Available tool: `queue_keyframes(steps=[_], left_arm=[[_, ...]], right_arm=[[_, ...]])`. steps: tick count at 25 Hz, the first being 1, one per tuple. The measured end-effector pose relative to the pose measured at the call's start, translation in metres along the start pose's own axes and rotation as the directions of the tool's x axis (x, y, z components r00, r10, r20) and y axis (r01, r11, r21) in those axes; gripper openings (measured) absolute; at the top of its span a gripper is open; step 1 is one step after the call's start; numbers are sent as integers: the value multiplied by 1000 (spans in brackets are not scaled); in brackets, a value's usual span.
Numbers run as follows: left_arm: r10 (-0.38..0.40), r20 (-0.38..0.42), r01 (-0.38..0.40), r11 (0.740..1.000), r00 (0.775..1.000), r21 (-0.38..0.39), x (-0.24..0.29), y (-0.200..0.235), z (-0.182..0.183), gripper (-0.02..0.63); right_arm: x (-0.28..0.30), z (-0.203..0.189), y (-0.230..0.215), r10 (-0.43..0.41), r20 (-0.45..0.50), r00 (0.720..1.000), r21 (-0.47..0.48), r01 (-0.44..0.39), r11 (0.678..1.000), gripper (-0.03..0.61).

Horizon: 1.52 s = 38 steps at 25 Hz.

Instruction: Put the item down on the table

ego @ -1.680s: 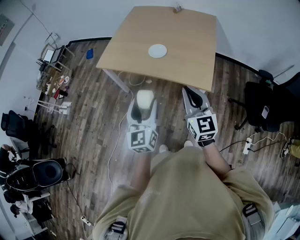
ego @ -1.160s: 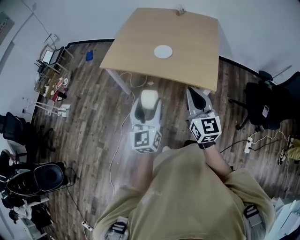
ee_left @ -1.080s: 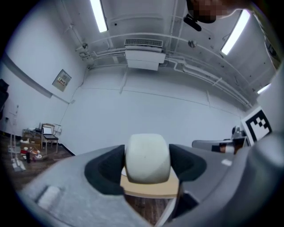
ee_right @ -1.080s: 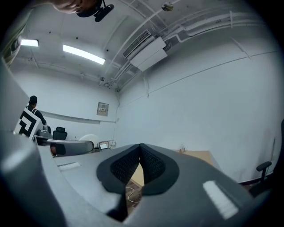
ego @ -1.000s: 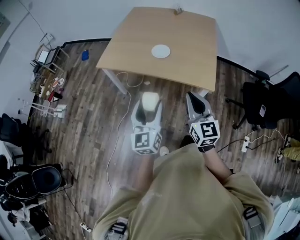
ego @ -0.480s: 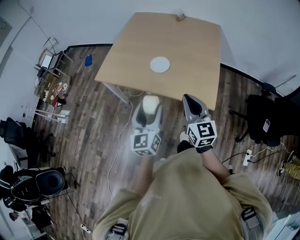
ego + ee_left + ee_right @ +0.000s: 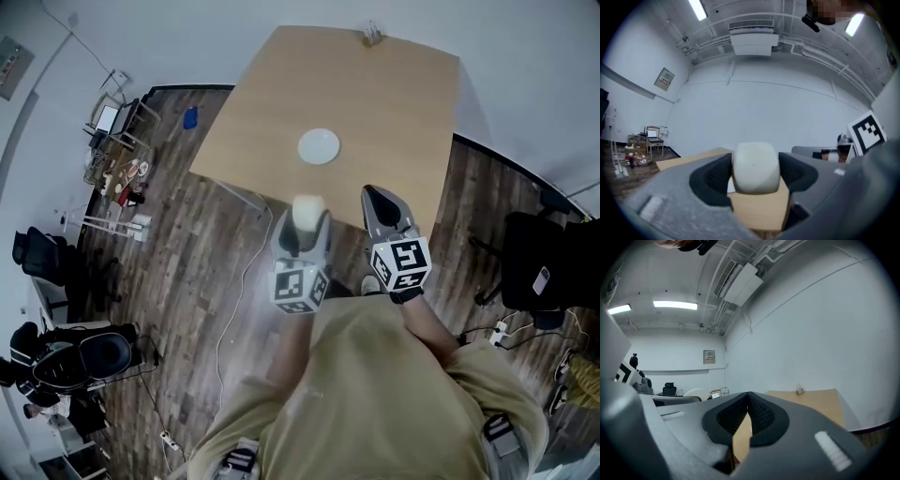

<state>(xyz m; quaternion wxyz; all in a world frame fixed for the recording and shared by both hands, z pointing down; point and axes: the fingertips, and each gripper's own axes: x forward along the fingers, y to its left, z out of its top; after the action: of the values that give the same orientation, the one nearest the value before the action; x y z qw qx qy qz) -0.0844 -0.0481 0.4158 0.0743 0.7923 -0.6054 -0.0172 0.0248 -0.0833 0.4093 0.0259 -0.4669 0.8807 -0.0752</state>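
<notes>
A pale cream rounded item (image 7: 307, 212) (image 7: 755, 167) sits clamped between the jaws of my left gripper (image 7: 305, 223) (image 7: 755, 174), held at the near edge of the wooden table (image 7: 375, 103). A white round plate (image 7: 319, 146) lies on the table just beyond it. My right gripper (image 7: 380, 208) (image 7: 748, 414) hovers to the right at the same edge, jaws pressed together with nothing between them.
A small holder (image 7: 372, 34) stands at the table's far edge. A black office chair (image 7: 548, 272) is on the right, a metal rack with clutter (image 7: 117, 141) on the left, cables on the dark wood floor (image 7: 187, 262). The person's beige shirt (image 7: 375, 394) fills the foreground.
Both grippers have moved forward from over the floor to the table's near edge. The left one still holds the cream item, and the plate now lies much closer.
</notes>
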Motion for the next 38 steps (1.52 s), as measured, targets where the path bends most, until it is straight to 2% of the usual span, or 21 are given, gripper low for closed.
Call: queue_keyframes(steps=[3,9,14,18,26,29,34,38], left_arm=[[14,-46,-14,1000,999,3,14,6,-12,311],[23,-81,-24,1000,996,-11,53,34,-24,311],[-4,-123,3,1000,992,-8,105,62,-36,311],[-9,-170,9,1000,985,-4,154,91,-45,311],[-35,-314,38,999,949,3,248,136,-93,310],[-39,-376,50,999,926,18,276,152,-120,301],[-63,-488,69,998,871,-6,312,174,-185,290],[-76,-468,78,997,880,-14,343,183,-190,290]], right_arm=[[14,-13,-7,18,-40,999,9,-18,1000,5],[55,-28,-20,32,-89,995,-4,-33,999,5],[101,-41,-46,-16,-130,991,5,17,1000,5],[145,-46,-61,-25,-168,985,1,26,1000,5],[219,-63,-102,-86,-253,964,15,92,996,5],[235,-76,-114,-110,-291,950,20,121,992,5],[250,-113,-134,-141,-368,919,36,166,985,5],[257,-129,-148,-155,-401,903,44,188,981,5]])
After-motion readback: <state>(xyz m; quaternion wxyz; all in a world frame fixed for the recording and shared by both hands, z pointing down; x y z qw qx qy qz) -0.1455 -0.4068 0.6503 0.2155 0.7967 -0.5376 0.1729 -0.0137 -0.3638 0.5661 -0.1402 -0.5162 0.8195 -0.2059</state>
